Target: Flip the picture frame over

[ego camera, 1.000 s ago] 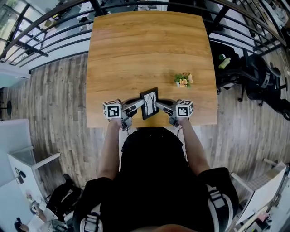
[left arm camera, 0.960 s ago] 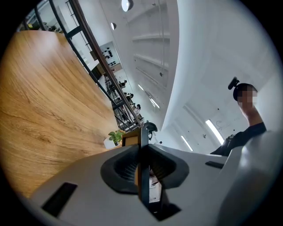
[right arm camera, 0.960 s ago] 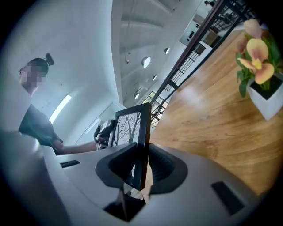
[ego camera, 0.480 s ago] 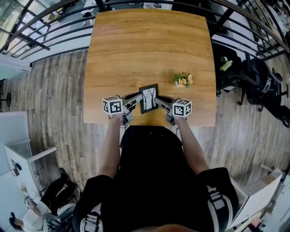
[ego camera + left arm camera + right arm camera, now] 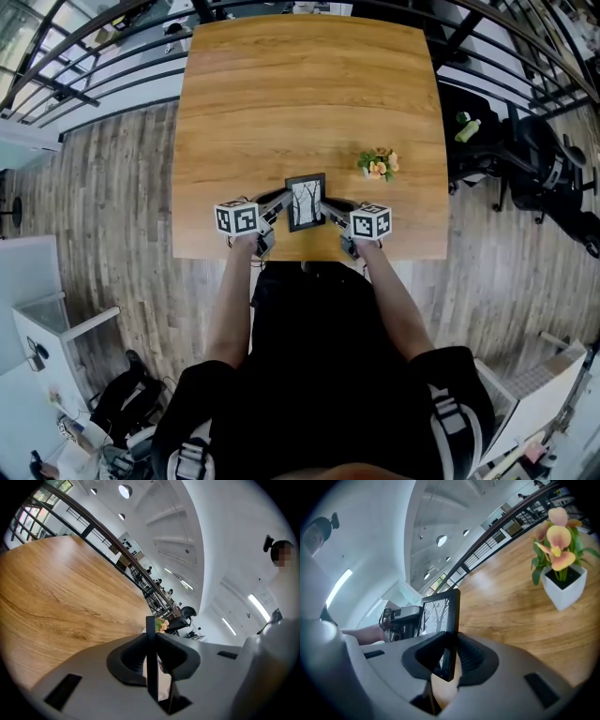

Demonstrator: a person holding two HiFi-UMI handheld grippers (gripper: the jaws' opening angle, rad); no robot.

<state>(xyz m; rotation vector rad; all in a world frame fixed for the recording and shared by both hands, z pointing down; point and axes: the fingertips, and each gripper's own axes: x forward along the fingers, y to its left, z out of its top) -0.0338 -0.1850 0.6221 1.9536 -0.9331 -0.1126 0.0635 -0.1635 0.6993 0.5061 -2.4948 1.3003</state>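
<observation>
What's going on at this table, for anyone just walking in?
A person holds a small black picture frame between two handheld grippers over the near edge of a wooden table. The left gripper is clamped on its left side, the right gripper on its right side. Its tree picture faces up. A potted flower stands apart, further right.

The shirt (image 5: pixel 314 366) is black; left gripper (image 5: pixel 286 200) and right gripper (image 5: pixel 324 204) grey.

black picture frame (image 5: pixel 306 202) with bare-tree print, tan wood-grain table (image 5: pixel 281 94), orange flowers (image 5: pixel 380 166).
</observation>
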